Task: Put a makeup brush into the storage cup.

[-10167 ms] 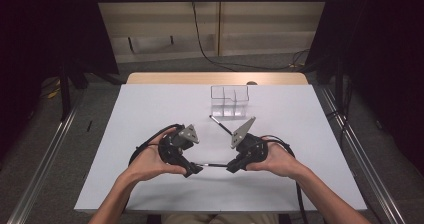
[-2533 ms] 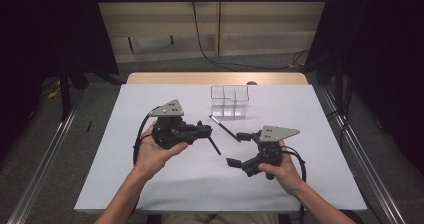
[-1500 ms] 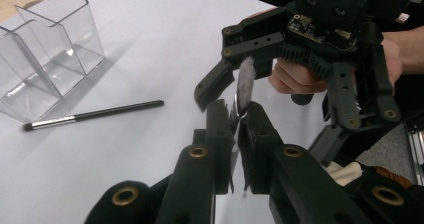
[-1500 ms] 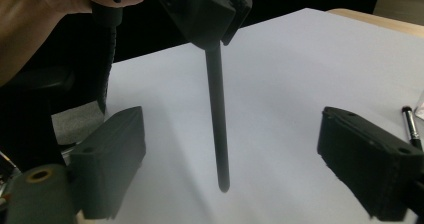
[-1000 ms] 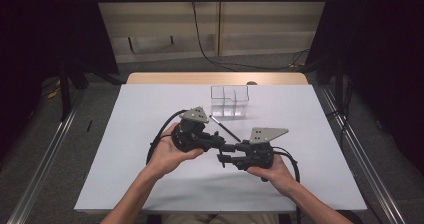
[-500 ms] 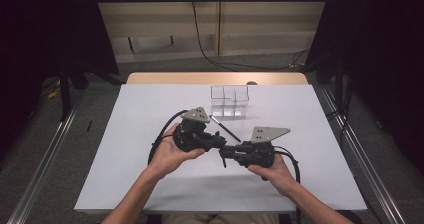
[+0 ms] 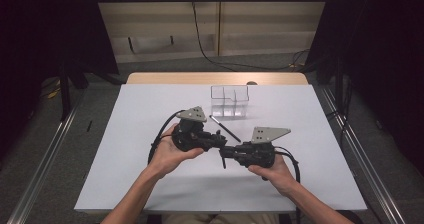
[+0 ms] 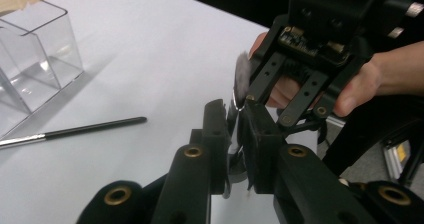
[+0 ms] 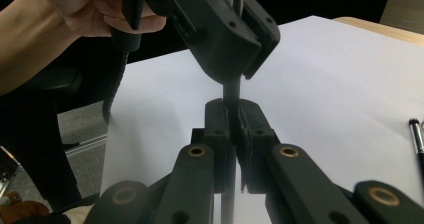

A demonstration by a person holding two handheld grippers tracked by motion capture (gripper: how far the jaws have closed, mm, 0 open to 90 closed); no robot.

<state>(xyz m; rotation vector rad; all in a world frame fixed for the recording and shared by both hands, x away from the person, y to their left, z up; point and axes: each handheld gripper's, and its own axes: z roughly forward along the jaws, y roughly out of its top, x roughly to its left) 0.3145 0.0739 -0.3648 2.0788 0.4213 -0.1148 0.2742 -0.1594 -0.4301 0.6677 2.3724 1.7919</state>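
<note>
Black makeup brush (image 8: 241,79) pinched by both left gripper (image 8: 231,115) and right gripper (image 9: 233,115) | step: hand-over mid-air | next: one side should let go

Two brushes (image 8: 241,76) (image 7: 225,128), one clear organizer (image 7: 229,100)

high view: fixed above the person's side, looks forward and down; far off, takes in the whole table (image 7: 150,184), clear box (image 7: 229,101) at the far edge.
left gripper view: rides on the left gripper (image 8: 231,129), looks along its jaws, very near; faces the right gripper (image 8: 300,79) head-on.
right gripper view: rides on the right gripper (image 9: 233,120), very near; faces the left gripper (image 9: 225,39).
shared: both gripper views catch the white tabletop and the loose brush (image 8: 75,130); high view has them too.
</note>
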